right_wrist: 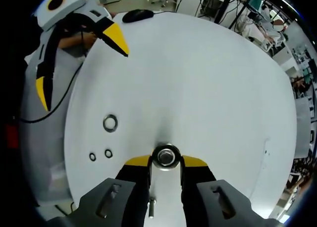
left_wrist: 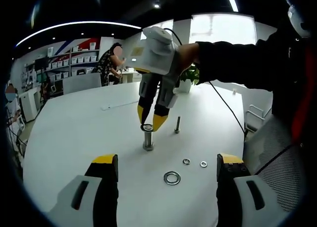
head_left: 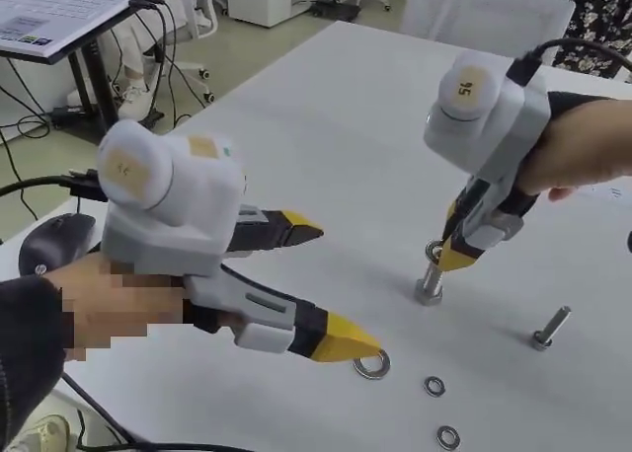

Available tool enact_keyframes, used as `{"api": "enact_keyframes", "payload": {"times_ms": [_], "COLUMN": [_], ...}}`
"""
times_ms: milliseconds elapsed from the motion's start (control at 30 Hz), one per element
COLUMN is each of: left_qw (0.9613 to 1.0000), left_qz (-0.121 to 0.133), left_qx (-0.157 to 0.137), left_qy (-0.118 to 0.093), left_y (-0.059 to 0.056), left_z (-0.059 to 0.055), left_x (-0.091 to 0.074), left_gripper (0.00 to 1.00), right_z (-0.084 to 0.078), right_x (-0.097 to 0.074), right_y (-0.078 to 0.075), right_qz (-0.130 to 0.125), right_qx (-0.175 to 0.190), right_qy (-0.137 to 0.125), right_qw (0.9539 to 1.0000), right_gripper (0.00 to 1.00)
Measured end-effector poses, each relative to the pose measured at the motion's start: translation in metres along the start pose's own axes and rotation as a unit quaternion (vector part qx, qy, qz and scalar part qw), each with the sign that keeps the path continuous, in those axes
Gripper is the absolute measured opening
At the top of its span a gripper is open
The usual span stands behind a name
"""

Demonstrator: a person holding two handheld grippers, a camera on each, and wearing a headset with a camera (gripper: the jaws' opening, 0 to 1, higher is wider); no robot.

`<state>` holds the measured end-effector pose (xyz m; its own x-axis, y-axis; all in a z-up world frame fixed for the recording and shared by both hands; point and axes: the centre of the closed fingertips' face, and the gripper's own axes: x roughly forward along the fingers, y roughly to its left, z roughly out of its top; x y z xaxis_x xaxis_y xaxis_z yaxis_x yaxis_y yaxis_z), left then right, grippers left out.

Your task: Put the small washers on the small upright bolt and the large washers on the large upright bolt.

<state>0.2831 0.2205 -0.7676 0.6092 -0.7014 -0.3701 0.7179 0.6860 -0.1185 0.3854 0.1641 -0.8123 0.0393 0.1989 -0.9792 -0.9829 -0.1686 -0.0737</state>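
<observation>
Head view: the left gripper point(head_left: 326, 284) hangs spread wide just above a loose large washer point(head_left: 372, 365) on the table point(head_left: 326, 126). 2 small washers point(head_left: 434, 385) lie near it, the right gripper point(head_left: 456, 257) points down at the top of the large bolt point(head_left: 430, 286), and the small bolt point(head_left: 548, 329) stands apart. Left gripper view: the right gripper point(left_wrist: 150, 122) is clenched on a held washer point(left_wrist: 146, 127) at the large bolt's point(left_wrist: 147, 140) tip, and the loose large washer point(left_wrist: 172, 178) lies ahead between the left gripper's parted jaws. Right gripper view: the held washer point(right_wrist: 166, 156) sits pinched between the yellow tips, ringing the bolt's end, though I cannot tell if it is already threaded on.
</observation>
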Motion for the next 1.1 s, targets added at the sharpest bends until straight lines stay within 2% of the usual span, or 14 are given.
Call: {"api": "enact_keyframes", "payload": {"times_ms": [433,1100], "left_qw": [1.0,0.9998], "left_qz": [0.007,0.017], "left_qx": [0.001,-0.004], "left_qy": [0.005,0.008], "left_y": [0.004,0.006], "left_z": [-0.004,-0.01], "left_x": [0.0,-0.003], "left_gripper": [0.81,0.81], "right_z": [-0.002,-0.006], "right_x": [0.007,0.034], "right_y": [0.003,0.007], "right_qz": [0.005,0.021], "right_qx": [0.001,0.01], "right_qy": [0.009,0.021], "right_qw": [0.9999,0.9995], "right_gripper": [0.23,0.23]}}
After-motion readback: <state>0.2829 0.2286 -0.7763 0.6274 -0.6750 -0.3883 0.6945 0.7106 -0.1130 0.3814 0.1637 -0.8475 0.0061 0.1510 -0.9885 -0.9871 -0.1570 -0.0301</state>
